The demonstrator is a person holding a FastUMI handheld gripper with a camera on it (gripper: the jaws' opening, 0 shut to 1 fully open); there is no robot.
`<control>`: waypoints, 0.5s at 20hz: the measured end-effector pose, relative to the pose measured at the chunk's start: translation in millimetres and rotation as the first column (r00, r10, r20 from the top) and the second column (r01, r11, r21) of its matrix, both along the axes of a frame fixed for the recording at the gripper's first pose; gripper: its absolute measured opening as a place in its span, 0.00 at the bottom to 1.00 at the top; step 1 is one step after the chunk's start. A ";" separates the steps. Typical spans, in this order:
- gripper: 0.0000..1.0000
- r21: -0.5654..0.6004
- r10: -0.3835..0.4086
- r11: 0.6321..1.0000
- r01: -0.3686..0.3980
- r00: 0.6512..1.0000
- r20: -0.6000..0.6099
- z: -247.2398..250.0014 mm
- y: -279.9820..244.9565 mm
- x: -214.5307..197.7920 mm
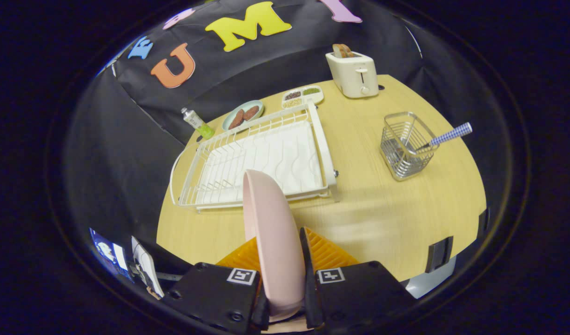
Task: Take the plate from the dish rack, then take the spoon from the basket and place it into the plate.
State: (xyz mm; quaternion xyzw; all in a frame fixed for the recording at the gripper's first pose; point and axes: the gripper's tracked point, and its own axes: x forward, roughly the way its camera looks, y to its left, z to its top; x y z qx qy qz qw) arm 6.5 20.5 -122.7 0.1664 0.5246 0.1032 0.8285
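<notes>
A pink plate (271,232) stands on edge between my two fingers, held above the table in front of the dish rack. My gripper (281,242) is shut on the plate, one finger pressing each face. The white wire dish rack (261,158) lies beyond the plate with nothing standing in it. Off to the right stands a wire basket (405,146), and a spoon (445,136) with a blue checked handle leans out of it toward the right.
A cream toaster (354,72) with bread stands at the back of the wooden table (382,209). Behind the rack are a small plate with brown food (243,116), a divided tray (302,95) and a small bottle (197,123).
</notes>
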 end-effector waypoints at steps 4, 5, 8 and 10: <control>0.34 0.112 -0.037 0.993 0.042 0.998 -0.049 -36.4 -0.3 -2.9; 0.34 0.140 -0.041 0.989 0.050 0.997 -0.061 -42.6 1.0 -1.3; 0.35 0.217 -0.037 0.975 0.055 0.995 -0.087 -51.7 5.3 1.0; 0.36 0.231 -0.033 0.971 0.055 0.995 -0.098 -54.7 5.3 2.3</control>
